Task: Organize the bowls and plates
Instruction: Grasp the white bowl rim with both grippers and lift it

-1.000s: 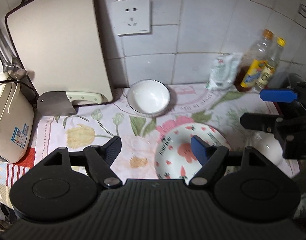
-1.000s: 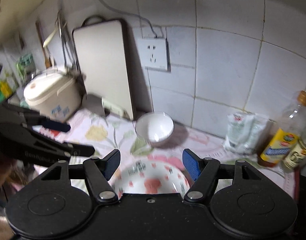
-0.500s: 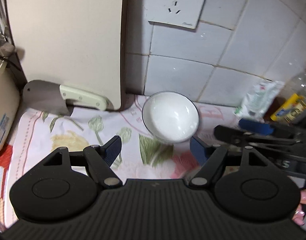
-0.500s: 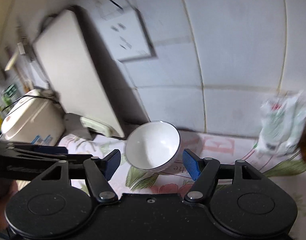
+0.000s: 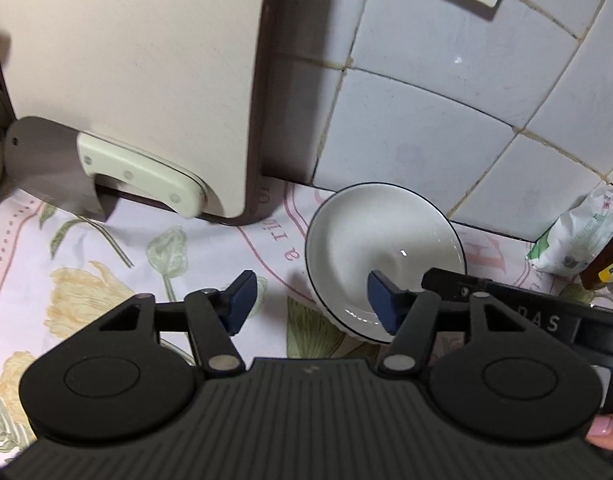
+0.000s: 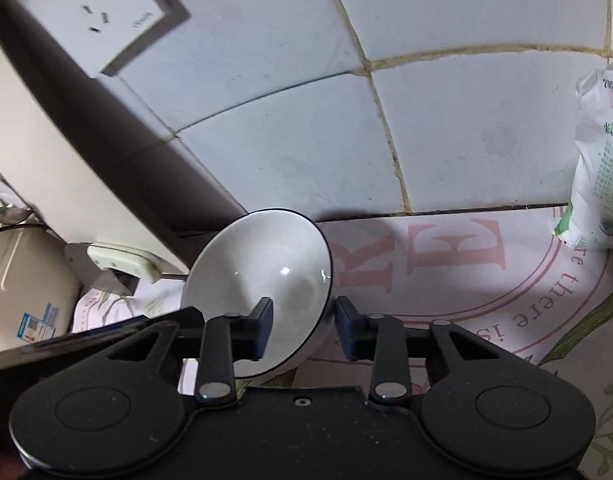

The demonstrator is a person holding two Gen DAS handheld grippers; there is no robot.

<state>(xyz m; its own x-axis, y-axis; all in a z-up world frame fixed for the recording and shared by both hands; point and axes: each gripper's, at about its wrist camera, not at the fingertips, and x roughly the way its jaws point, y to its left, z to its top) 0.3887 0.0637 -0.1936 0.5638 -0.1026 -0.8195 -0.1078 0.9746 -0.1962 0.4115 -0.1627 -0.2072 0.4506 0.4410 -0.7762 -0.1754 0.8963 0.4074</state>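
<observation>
A white bowl [image 5: 386, 248] with a thin dark rim stands on the flowered cloth close to the tiled wall. My left gripper [image 5: 312, 302] straddles its left rim, the right pad inside the bowl and the left pad outside over the cloth. Its jaws are closing, with a gap still on both sides of the rim. In the right wrist view the same bowl [image 6: 266, 276] has my right gripper [image 6: 304, 330] astride its right rim, one pad inside and one outside. These jaws are closing too, and neither pad presses on the bowl.
A cream cutting board [image 5: 126, 72] leans on the wall at left with a cleaver [image 5: 50, 164] in front. A rice cooker [image 6: 22, 280] is at far left. A white bag [image 6: 598, 160] and a bottle [image 5: 604, 264] stand to the right. Wall socket [image 6: 98, 12] above.
Both grippers came down and forward onto the white bowl, one from each side, and their jaws narrowed. The strawberry-patterned plate has dropped out of both views.
</observation>
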